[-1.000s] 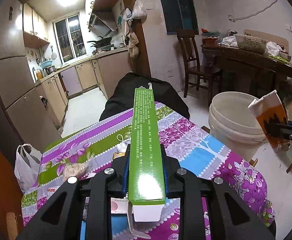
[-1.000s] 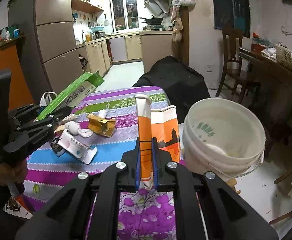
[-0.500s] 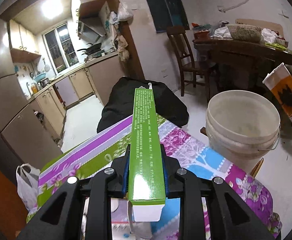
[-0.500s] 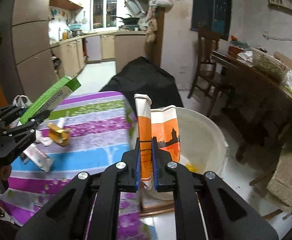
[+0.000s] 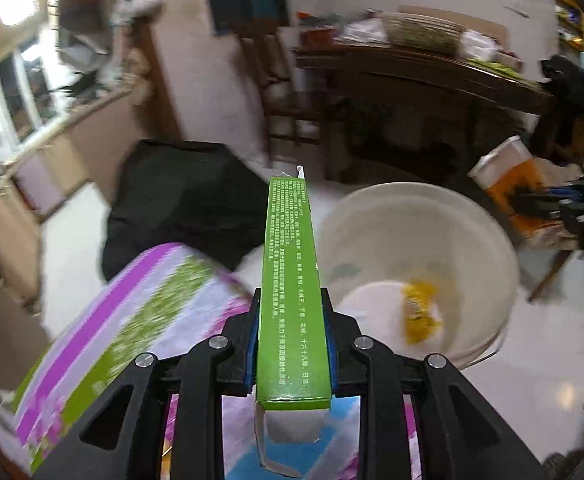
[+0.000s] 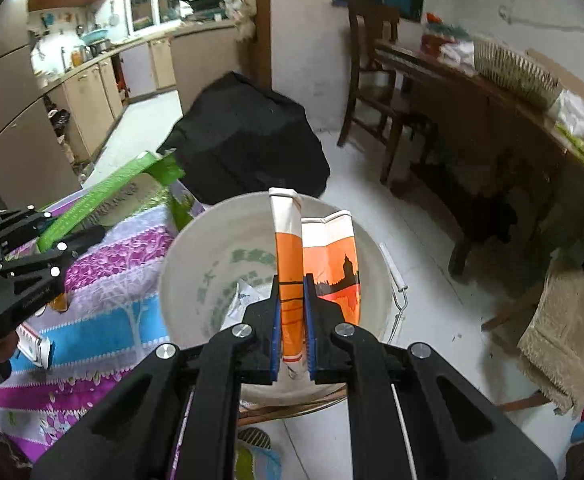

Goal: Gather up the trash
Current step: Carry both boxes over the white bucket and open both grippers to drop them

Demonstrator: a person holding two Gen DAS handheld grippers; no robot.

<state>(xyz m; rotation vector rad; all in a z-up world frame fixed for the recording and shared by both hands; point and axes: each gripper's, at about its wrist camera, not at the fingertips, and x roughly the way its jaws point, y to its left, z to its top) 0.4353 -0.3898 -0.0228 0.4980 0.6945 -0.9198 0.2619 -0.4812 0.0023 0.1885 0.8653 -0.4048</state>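
My left gripper point(image 5: 291, 328) is shut on a long green box point(image 5: 292, 280), held over the table's edge and pointing toward the white bucket point(image 5: 488, 240). My right gripper point(image 6: 292, 320) is shut on an orange and white paper bag point(image 6: 289, 256), held right above the white bucket point(image 6: 179, 272). The bucket holds a yellow wrapper point(image 5: 420, 312) and some paper point(image 6: 243, 296). In the right wrist view the left gripper point(image 6: 31, 256) and its green box point(image 6: 107, 196) are at the left. In the left wrist view the right gripper's bag point(image 5: 508, 176) is beyond the bucket.
The table has a purple, green and blue floral cloth point(image 6: 103, 320) with a white packet point(image 6: 31, 344) on it. A black covered object point(image 6: 247, 140) stands behind the table. A wooden chair point(image 6: 376, 80) and a cluttered wooden table point(image 6: 492, 92) are at the right.
Both grippers have swung right toward the bucket. The right gripper's bag moved from beside the bucket to above its opening. The left gripper's box now points at the bucket's near rim.
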